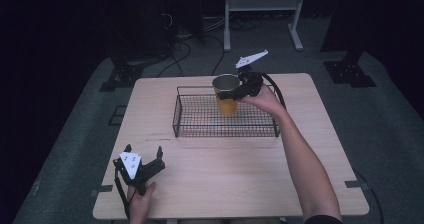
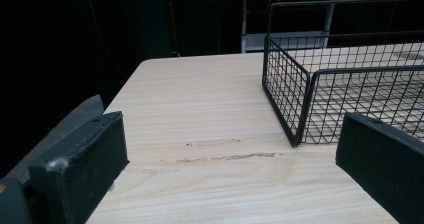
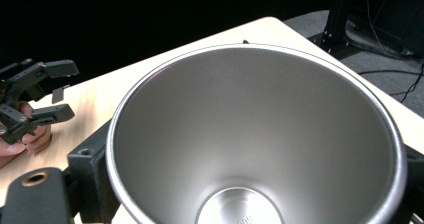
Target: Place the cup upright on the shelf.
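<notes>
A yellow cup [image 1: 227, 94] with a bare metal inside [image 3: 260, 134] hangs upright over the black wire basket [image 1: 200, 130], near its back right part. My right gripper [image 1: 242, 90] is shut on the cup's upper wall, one black jaw at each side of the rim. Down at the table's front left, my left gripper [image 1: 145, 152] stands open above the wood with nothing between its fingers [image 2: 85, 164]. It faces the basket's near left corner [image 2: 295, 109]. The left gripper [image 3: 50, 91] also appears far off in the right gripper view.
The light wooden table [image 1: 230, 184] has bare wood in front of the basket and at both sides. Faint scuff marks [image 2: 225, 157] lie ahead of my left gripper. A white metal stand [image 1: 262, 4] and cables sit on the floor beyond the table.
</notes>
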